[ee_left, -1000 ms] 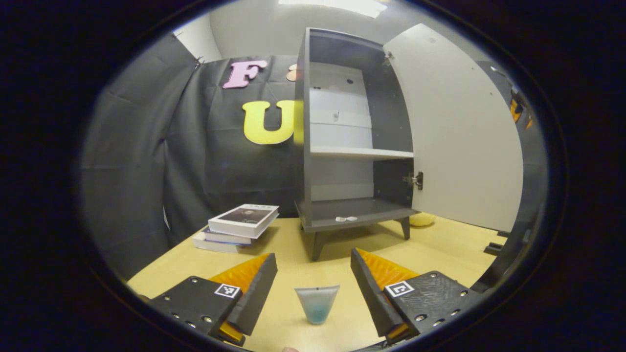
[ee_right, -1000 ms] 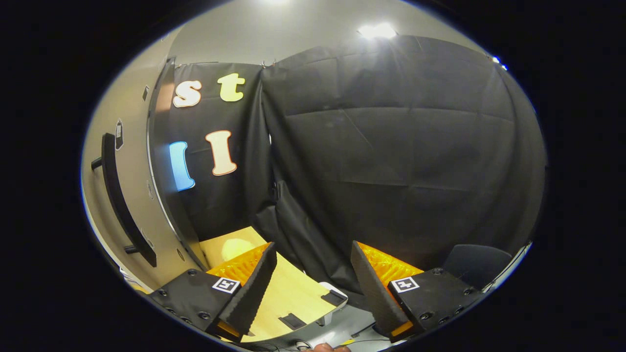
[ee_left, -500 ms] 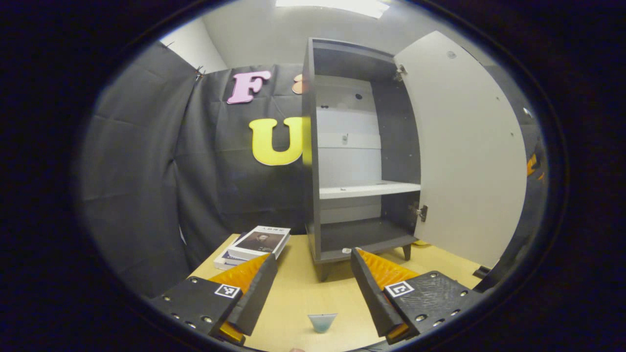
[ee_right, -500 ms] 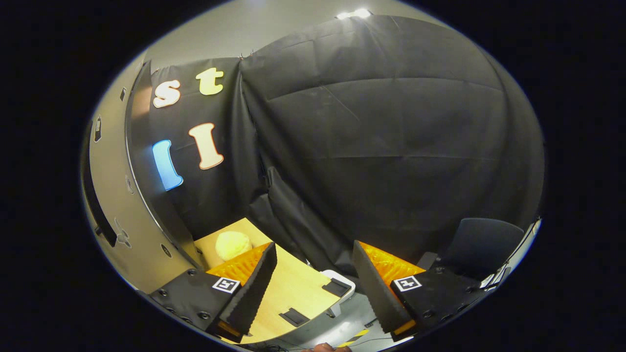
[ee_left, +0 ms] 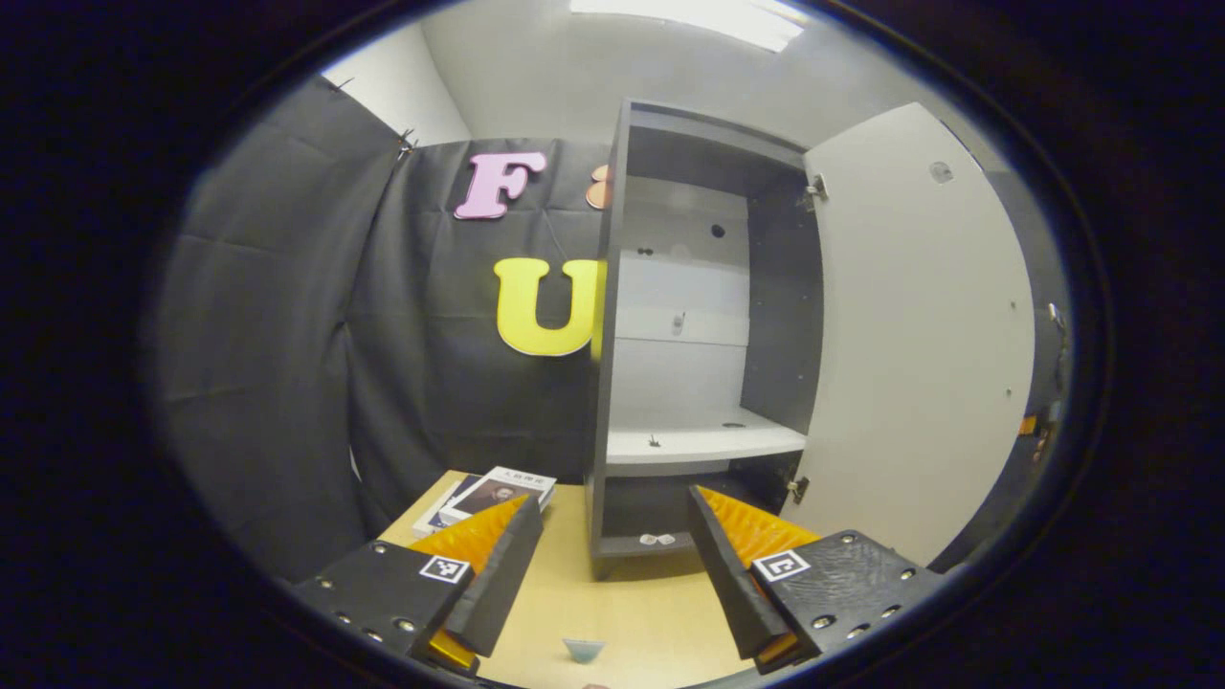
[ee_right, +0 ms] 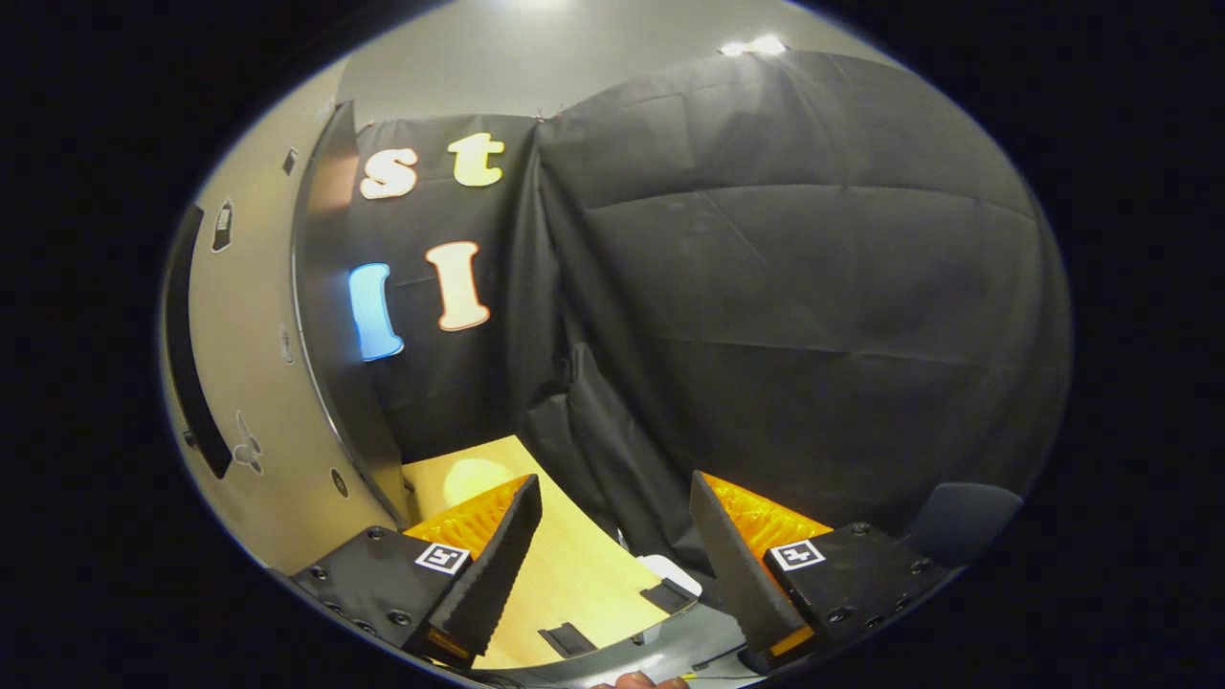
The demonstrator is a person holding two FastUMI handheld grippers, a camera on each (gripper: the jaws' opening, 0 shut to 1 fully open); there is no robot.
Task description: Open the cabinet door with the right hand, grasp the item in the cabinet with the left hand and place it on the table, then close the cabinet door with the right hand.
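Looks from the left gripper straight at the tall grey cabinet, standing on the table with its shelves bare. Finds the cabinet door swung wide on its right-side hinges, a tall upright panel. Meets that door in the right gripper view as the pale slab at far left, well apart from the right gripper, outer face toward it. Reads the dark handle as a bar with its long axis vertical. Judges the right hand the nearer one for the closing push, probably after a turn leftward. Shows both grippers spread wide, holding nothing. Places the item, a small translucent bluish cup, on the table, low between the left gripper's fingers and touching neither, wide edge uppermost in the picture; cannot tell more of its pointing.
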